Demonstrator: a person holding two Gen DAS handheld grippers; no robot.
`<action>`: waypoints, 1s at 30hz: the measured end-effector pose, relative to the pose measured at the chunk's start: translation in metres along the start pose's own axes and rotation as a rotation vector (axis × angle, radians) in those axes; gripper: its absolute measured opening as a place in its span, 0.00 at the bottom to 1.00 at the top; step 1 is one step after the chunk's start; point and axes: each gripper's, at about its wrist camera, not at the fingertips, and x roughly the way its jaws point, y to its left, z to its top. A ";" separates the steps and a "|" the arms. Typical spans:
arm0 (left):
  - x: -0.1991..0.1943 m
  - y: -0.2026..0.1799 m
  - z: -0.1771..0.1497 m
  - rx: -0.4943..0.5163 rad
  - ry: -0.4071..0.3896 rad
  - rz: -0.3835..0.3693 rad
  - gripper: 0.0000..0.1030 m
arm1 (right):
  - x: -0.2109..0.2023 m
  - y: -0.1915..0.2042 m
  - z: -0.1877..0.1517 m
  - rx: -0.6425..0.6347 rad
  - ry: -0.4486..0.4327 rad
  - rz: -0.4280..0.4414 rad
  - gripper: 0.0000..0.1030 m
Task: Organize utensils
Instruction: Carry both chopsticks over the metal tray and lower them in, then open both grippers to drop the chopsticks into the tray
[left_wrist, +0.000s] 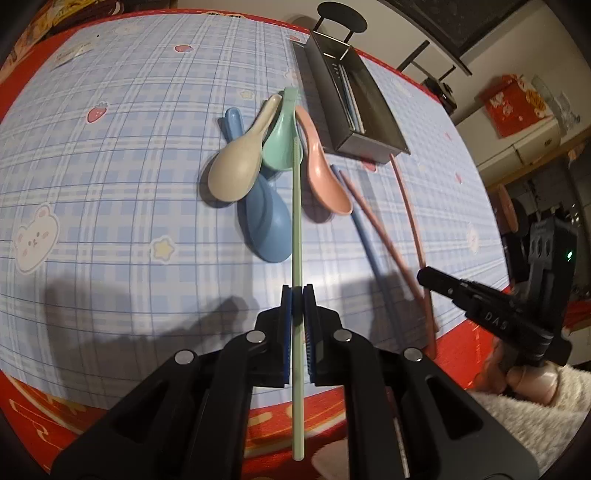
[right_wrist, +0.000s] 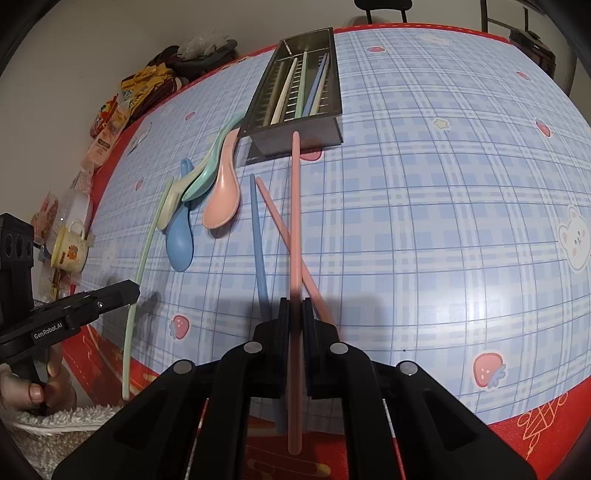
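My left gripper (left_wrist: 297, 291) is shut on a light green chopstick (left_wrist: 297, 221), which points away over the spoon pile. My right gripper (right_wrist: 294, 304) is shut on a pink chopstick (right_wrist: 295, 221) aimed at the metal utensil box (right_wrist: 332, 122). That box holds several chopsticks (right_wrist: 301, 88). Cream (left_wrist: 231, 173), mint (left_wrist: 282, 142), pink (left_wrist: 325, 177) and blue (left_wrist: 264, 225) spoons lie heaped together beside the box (left_wrist: 369, 140). A blue chopstick (right_wrist: 258, 236) and a second pink chopstick (right_wrist: 277, 221) lie on the cloth, crossed under the held one.
The table has a blue plaid cloth (right_wrist: 443, 221) with a red border (right_wrist: 535, 417) near me. Snack packets (right_wrist: 140, 88) and a small cup (right_wrist: 70, 247) crowd its far left edge. A hand and fleece sleeve (left_wrist: 535, 402) hold the right gripper (left_wrist: 428, 275).
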 end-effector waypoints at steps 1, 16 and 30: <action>-0.002 -0.001 0.004 -0.006 -0.005 -0.012 0.10 | -0.001 -0.001 0.001 0.006 -0.004 0.003 0.07; 0.000 -0.039 0.097 -0.040 -0.061 -0.147 0.10 | -0.017 -0.015 0.081 0.106 -0.099 0.065 0.07; 0.059 -0.058 0.235 -0.070 -0.119 -0.151 0.10 | 0.018 -0.020 0.206 0.074 -0.175 0.010 0.07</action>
